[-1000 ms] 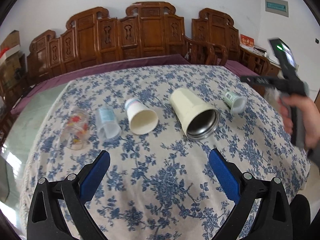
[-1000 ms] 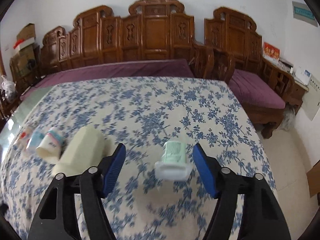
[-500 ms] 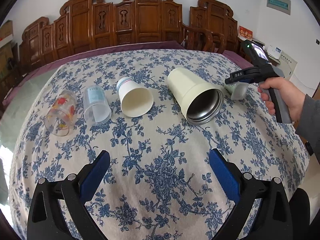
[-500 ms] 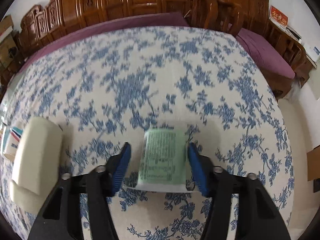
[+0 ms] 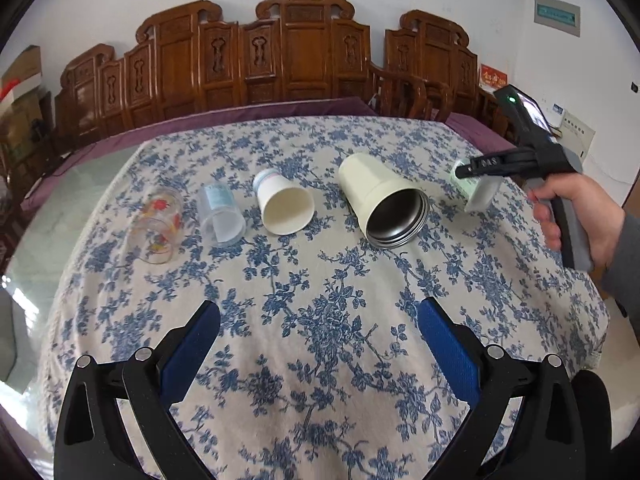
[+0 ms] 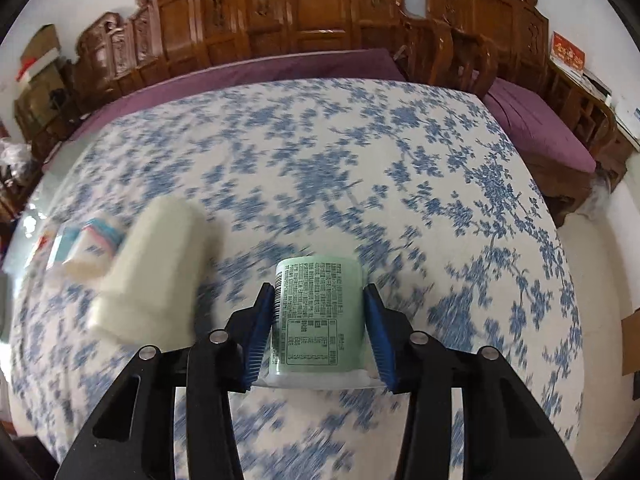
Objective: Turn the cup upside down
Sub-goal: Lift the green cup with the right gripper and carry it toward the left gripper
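My right gripper (image 6: 318, 312) is shut on a small pale green cup (image 6: 318, 320) with printed text, its base pointing away from the camera and its wide rim toward it. In the left wrist view this cup (image 5: 476, 190) is held at the table's right side, lifted a little off the cloth. My left gripper (image 5: 320, 340) is open and empty above the near part of the table. Several other cups lie on their sides in a row: a cream steel-lined tumbler (image 5: 382, 200), a white paper cup (image 5: 284, 208), a clear plastic cup (image 5: 220, 214) and a printed glass (image 5: 158, 224).
The table (image 5: 320, 360) wears a blue floral cloth, with its right edge (image 6: 560, 240) close to the held cup. Carved wooden chairs (image 5: 304, 52) and a purple bench cushion (image 6: 536, 124) stand behind.
My right gripper closed on the green cup and raised it off the cloth. My left gripper stayed open; its view shifted slightly.
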Demonstrator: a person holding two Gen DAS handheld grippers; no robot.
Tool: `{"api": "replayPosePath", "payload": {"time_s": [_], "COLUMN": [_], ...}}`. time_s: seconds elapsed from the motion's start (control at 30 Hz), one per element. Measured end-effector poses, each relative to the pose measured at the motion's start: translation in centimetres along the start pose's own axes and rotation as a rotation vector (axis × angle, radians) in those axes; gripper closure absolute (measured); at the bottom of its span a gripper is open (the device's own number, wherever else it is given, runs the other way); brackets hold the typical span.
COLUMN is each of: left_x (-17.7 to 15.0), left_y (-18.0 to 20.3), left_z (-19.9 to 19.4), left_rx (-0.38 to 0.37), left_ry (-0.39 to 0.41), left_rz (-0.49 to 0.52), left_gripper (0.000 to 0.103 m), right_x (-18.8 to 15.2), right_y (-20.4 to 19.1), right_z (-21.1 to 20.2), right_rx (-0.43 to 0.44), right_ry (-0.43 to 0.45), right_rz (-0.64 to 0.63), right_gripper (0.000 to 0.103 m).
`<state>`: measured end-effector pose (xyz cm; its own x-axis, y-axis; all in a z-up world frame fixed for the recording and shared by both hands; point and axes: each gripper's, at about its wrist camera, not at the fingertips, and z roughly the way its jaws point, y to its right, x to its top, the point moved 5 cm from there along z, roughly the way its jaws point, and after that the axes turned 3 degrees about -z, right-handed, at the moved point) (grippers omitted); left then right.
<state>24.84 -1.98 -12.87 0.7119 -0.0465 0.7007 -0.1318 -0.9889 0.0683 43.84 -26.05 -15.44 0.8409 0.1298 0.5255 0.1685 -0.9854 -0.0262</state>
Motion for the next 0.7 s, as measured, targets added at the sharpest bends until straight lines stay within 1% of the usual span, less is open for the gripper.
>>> {"api": "replayPosePath", "payload": {"time_s": [0.17,0.37,0.53,0.7], "left_x": [-0.3,-0.6,-1.4,-2.6], "left_y": [-0.4,-1.8,-3.2,-4.8], "left_z": [-1.3,-2.5,-2.9,-2.8], "left_rx": [0.015,0.03,0.053,0.083], "left_ry": [0.012,0.021,0.013,-0.006], "left_rz": [-0.004,-0.017,-0.035,-0.058], "left_gripper": [0.008,0.008,0.008,0.008], "right_x": [-3.3,-7.5,-10.5,-12.4], "right_y": [-4.2,-10.5,-15.2,-18.2], "right_z": [-3.7,-7.1,-7.7,-7.4], "right_rx": [0.078,0.174,0.24,0.276], "right_ry": [0.035,0.068,0.058,0.044], "right_rz": [-0.032,-0.088,-0.139,-0.173], "right_gripper": [0.055,0.054,0.054,0.054]}}
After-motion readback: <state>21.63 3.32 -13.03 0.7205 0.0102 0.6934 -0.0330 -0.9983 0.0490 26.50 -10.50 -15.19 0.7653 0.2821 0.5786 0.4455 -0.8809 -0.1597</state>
